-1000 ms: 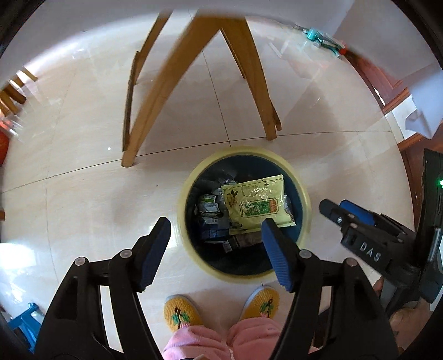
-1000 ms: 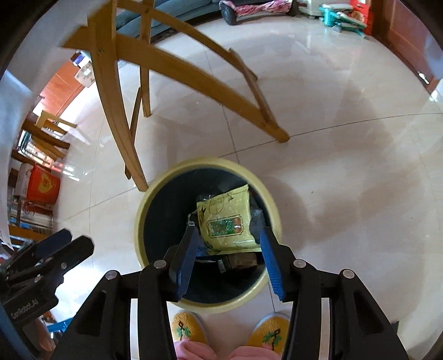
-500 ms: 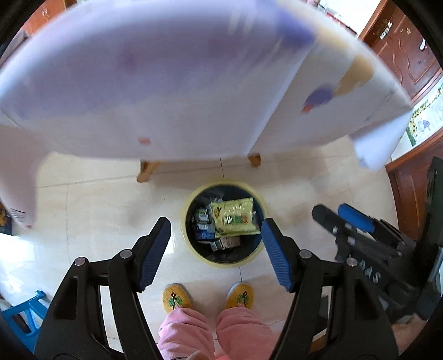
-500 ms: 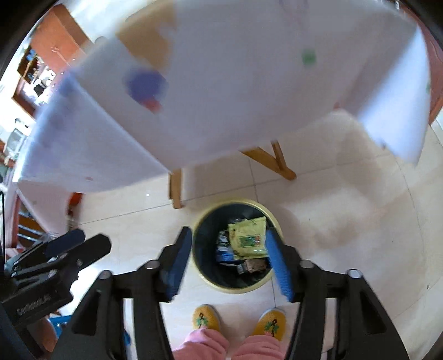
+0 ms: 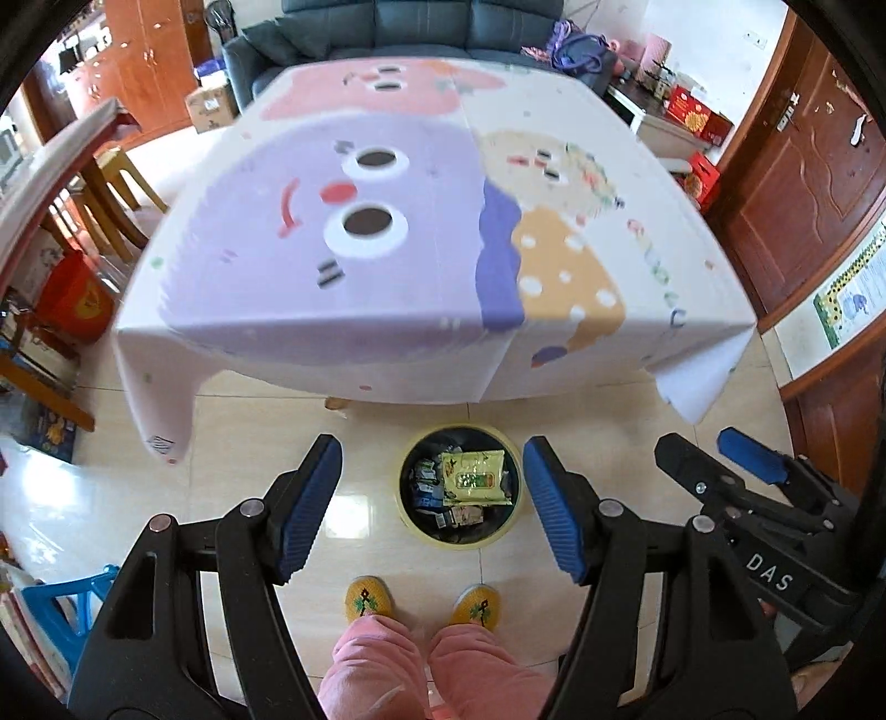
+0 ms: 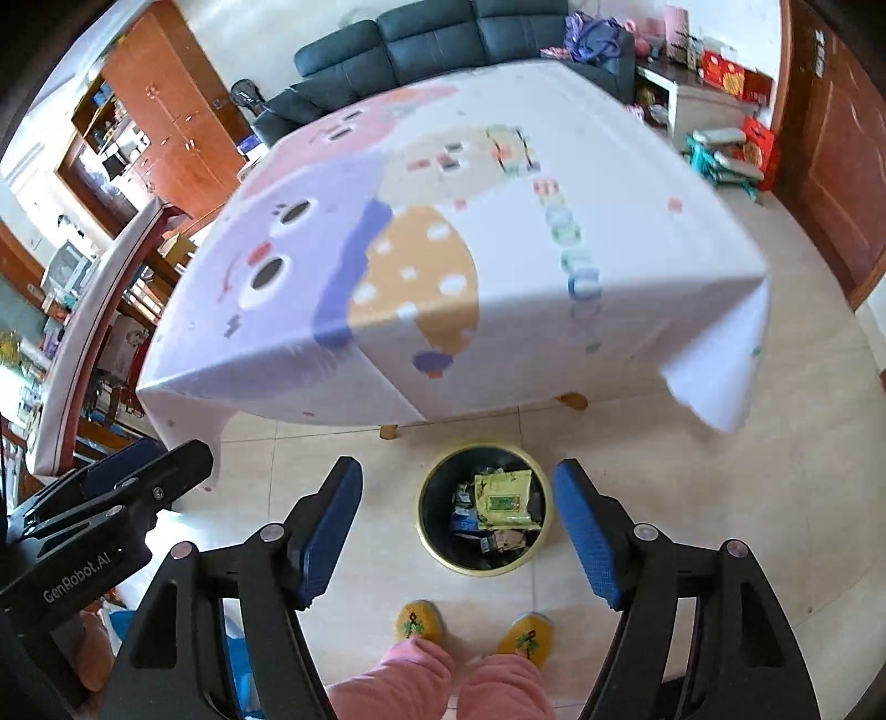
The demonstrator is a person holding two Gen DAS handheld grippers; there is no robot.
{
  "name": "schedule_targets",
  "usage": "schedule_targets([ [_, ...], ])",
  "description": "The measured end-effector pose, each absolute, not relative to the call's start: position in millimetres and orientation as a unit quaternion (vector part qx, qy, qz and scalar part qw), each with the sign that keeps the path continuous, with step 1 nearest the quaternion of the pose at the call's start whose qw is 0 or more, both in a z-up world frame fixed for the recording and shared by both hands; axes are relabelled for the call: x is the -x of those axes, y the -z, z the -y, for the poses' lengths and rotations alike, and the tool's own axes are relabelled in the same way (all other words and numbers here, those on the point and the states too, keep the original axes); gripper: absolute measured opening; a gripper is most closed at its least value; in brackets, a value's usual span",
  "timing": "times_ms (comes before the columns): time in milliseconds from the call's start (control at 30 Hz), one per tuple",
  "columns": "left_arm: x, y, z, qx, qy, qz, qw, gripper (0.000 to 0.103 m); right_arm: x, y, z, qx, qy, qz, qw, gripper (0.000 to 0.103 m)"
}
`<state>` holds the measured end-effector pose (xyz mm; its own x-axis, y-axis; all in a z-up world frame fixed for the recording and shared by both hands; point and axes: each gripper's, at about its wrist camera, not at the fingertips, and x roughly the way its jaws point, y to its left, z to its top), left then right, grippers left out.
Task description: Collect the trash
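A round bin with a yellow rim stands on the tiled floor just in front of the table. Inside lie a yellow-green snack bag and several other wrappers. My left gripper is open and empty, held high above the bin. My right gripper is also open and empty, at about the same height. Each gripper shows at the edge of the other's view. No trash shows on the tabletop.
A table under a cartoon-print cloth fills the middle. A person's pink trouser legs and yellow slippers stand behind the bin. A dark sofa, wooden cabinets, a wooden door and a blue stool ring the room.
Both grippers have risen from close over the bin to well above table height. The tabletop has come into view and the bin looks much smaller. Both stay open.
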<state>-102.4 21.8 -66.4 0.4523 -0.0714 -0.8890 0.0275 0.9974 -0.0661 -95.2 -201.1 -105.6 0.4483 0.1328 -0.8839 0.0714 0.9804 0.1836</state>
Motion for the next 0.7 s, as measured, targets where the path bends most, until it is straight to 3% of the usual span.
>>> schedule_targets([
  [367, 115.2, -8.0, -25.1, 0.040, -0.005, -0.505, 0.862, 0.065, 97.7, 17.8, 192.6, -0.082, -0.043, -0.505, 0.858, 0.084],
  [700, 114.7, -41.1, -23.6, 0.041, -0.036, -0.475, 0.878, 0.065, 94.8, -14.6, 188.2, -0.055, -0.049, -0.480, 0.874, 0.086],
])
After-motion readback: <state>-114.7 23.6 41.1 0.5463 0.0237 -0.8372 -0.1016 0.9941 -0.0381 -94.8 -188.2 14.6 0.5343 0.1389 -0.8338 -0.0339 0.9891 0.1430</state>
